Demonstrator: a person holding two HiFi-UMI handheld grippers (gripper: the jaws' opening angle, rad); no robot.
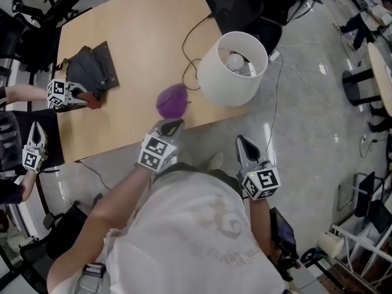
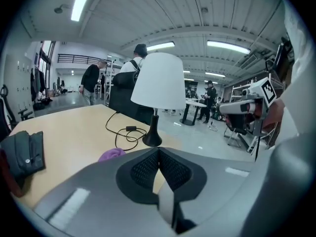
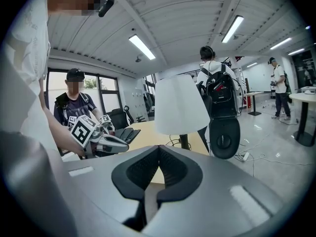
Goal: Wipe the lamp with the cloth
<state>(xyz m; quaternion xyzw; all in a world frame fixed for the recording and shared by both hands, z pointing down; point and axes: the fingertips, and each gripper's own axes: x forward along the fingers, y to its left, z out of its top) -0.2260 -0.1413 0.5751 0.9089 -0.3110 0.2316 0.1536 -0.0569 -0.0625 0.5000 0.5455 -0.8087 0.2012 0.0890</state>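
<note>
Left gripper (image 1: 173, 127), jaws shut and empty, hovers at the table's (image 1: 141, 35) near edge with the purple cloth (image 1: 173, 101) just ahead of its tips. The right gripper (image 1: 243, 141), likewise shut and empty, hangs off the table, farther from the cloth. The white table lamp (image 1: 233, 69) stands at the near right corner.

In the middle of the head view the crumpled purple cloth (image 1: 172, 101) looks soft, the pale wooden tabletop (image 1: 141, 35) smooth and matt, the white round lampshade (image 1: 228, 78) matt, and the grey floor (image 1: 306, 164) at right glossy.

Left claw (image 1: 173, 127) and right claw (image 1: 244, 143), both closed and empty (tips tilted slightly down).
</note>
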